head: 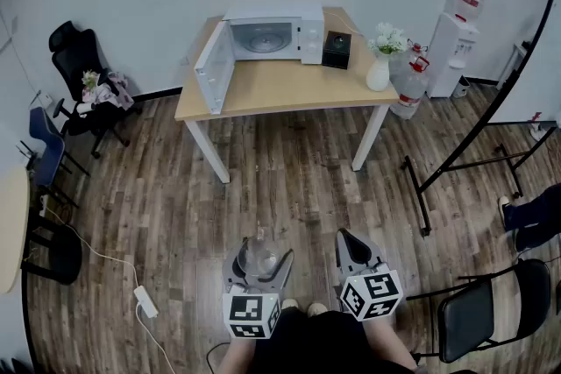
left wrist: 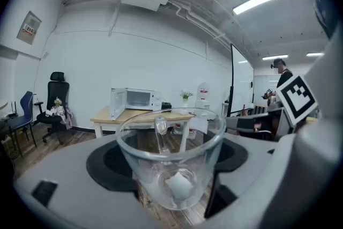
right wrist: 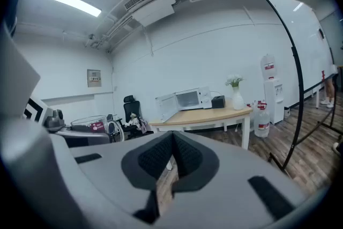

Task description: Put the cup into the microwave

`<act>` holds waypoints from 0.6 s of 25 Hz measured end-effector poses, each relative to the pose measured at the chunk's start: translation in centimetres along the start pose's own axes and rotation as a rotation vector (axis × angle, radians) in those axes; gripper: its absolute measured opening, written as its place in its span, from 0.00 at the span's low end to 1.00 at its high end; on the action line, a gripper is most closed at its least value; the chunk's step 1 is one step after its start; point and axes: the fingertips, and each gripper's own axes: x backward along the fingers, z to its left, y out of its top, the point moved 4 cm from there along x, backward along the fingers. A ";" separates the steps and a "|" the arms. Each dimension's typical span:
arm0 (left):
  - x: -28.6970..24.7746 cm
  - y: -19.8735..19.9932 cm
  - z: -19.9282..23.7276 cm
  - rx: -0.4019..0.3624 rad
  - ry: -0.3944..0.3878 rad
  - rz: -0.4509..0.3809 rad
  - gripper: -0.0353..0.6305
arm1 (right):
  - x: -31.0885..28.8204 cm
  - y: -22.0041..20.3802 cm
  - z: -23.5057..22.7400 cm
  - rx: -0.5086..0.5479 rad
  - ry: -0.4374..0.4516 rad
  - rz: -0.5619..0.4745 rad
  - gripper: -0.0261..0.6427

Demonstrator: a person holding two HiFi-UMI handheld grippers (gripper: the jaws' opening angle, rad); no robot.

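The left gripper (head: 259,251) clamps a clear glass cup (left wrist: 171,161) between wide-spread jaws, and the right gripper (right wrist: 170,162) is pinched together on nothing. The white microwave (head: 267,37) stands well away on the wooden table (head: 289,88), its door (head: 215,66) swung open. I'd worry the slick glass slips on the walk over, or clips that door going in.

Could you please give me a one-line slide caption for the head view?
Left gripper holds the glass cup; the microwave waits open on the table ahead.
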 end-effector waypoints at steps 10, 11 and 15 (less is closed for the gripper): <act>1.6 -0.1 1.7 0.019 0.002 -0.021 0.65 | 0.3 -0.2 1.9 -0.044 -0.060 -0.047 0.03; 1.7 -0.2 1.9 0.021 0.002 -0.021 0.65 | 0.3 -0.2 1.9 -0.042 -0.069 -0.049 0.03; 2.1 -0.6 2.1 0.008 -0.003 -0.010 0.65 | 0.2 -0.5 2.6 -0.044 -0.084 -0.042 0.03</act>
